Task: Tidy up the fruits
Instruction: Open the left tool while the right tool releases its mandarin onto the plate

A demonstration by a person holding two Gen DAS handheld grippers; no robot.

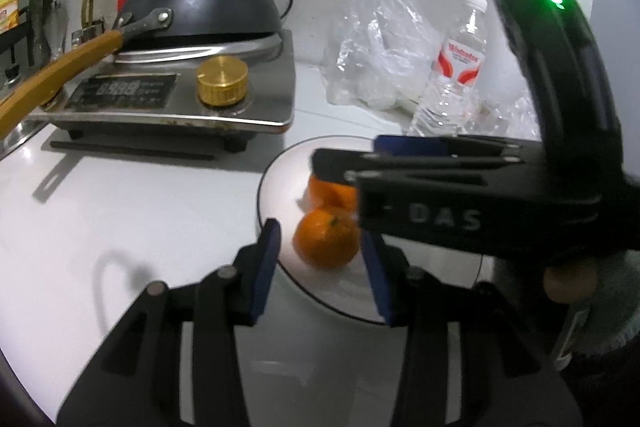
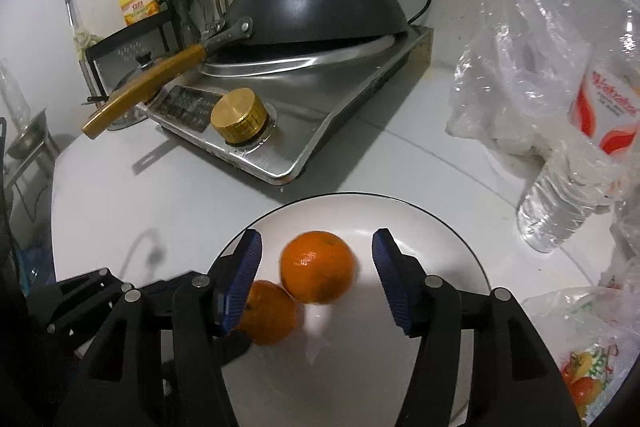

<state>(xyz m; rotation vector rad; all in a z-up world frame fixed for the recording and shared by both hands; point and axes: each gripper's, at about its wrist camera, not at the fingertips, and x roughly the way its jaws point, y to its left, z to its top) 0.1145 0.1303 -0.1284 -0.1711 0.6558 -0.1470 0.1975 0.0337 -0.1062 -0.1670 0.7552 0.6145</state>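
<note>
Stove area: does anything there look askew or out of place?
Yes. The black wok lies upside down on the stove, dome up, one edge tilted off the steel ring, and its wooden handle juts past the stove's edge. The two oranges sit on the plate; nothing spilled.

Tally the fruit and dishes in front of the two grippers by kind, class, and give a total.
Oranges: 2 (one, another)
Plates: 1
Total: 3
</note>
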